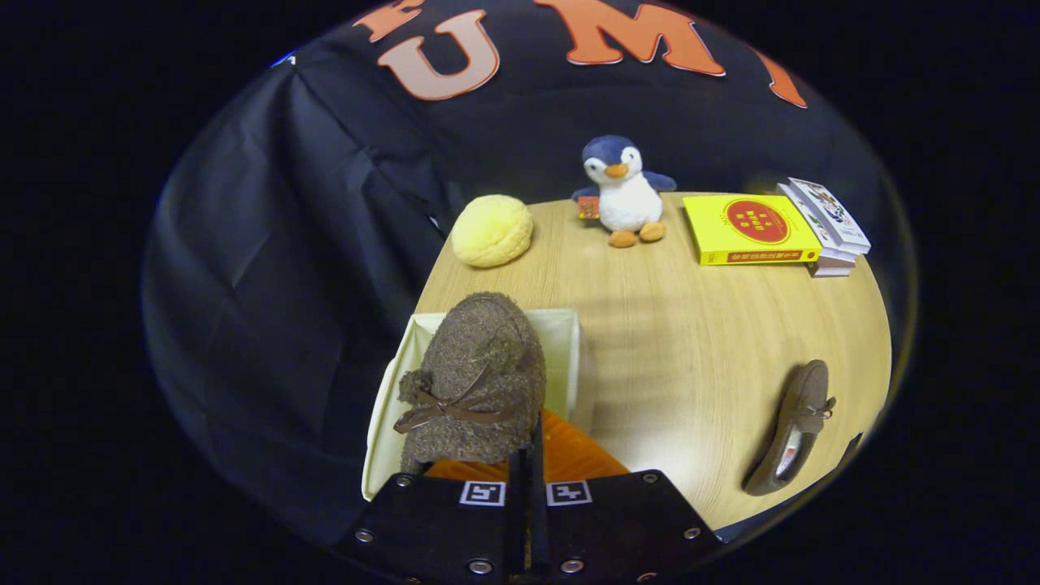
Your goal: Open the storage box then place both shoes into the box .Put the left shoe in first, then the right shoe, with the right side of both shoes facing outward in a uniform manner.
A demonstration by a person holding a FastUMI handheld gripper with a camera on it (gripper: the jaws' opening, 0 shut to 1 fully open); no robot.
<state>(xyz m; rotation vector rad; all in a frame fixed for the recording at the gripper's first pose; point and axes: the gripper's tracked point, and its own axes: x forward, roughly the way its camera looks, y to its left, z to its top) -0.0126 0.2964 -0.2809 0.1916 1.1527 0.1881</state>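
the gripper (526, 455) carries a brown fuzzy shoe (473, 382), toe pointing away and up, over the open box (569, 349). the fingers are drawn almost together, with only a thin slit between them, and the shoe's heel edge seems pinched there; i take the jaws as closed on the shoe, though the pinch itself is partly hidden by the shoe. holding it by the heel rim leaves the body free to go down into the box.

the box stands at the near left corner of the table (691, 341), its pale fabric walls upright and the top open, so the opening step looks done. an orange ribbed surface (569, 459) shows just ahead of the fingers, beside the box; i cannot tell if it is the lid.

the second shoe (792, 431) lies on its side near the right edge of the table, well apart from the box, waiting its turn. by the task order the held one should be the left shoe, though i cannot confirm that.

along the far edge sit a yellow bun-shaped cushion (491, 231), a penguin toy (624, 193) and a yellow book (751, 229) beside a small book stack (829, 223), all clear of the work.

next comes lowering the shoe in with its right side outward; the soft walls could fold if clipped.
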